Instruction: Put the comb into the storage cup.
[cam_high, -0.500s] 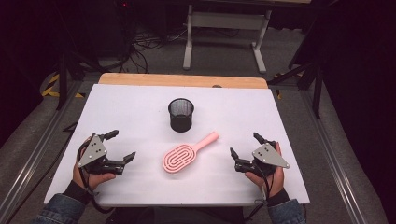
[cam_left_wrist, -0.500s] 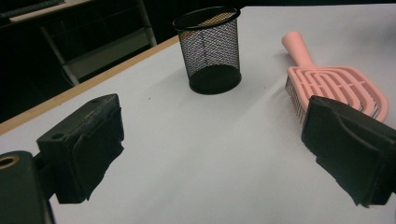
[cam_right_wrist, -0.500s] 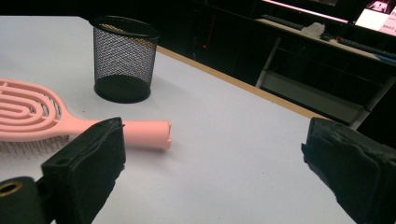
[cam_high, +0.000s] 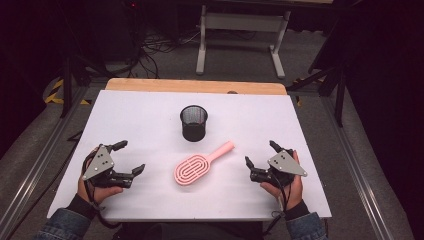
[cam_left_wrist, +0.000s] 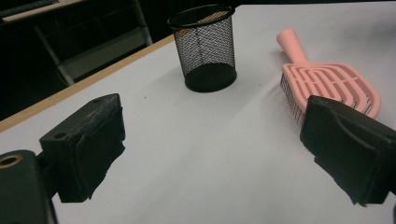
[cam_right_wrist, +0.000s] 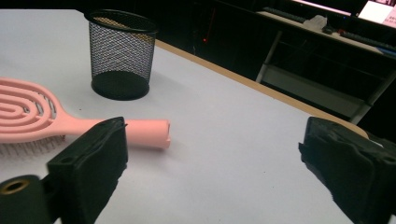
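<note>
- High view: a pink hairbrush (cam_high: 200, 164) lies flat on the white table (cam_high: 150, 107), between the two grippers and just in front of a black mesh cup (cam_high: 194, 122); its long axis runs on a slant, the oval head toward the person's left and near edge, the handle pointing away toward the right and far side; the left gripper (cam_high: 131, 160) rests at the left with its jaws spread and nothing between them; the right gripper (cam_high: 260, 157) rests at the right, jaws likewise apart and empty; the handle's end points toward the right gripper's side, so I judge the right hand better placed for the handle, the left for the head.
- Left gripper view: the jaws stand wide with bare table between them; the brush head lies just beyond the jaw on the picture's right, bristles down, its handle pointing away; the cup stands upright farther off, apart from the brush.
- Right gripper view: the jaws are open and hold nothing; the handle's end shows just past the jaw on the picture's left; the cup stands beyond it.
</note>
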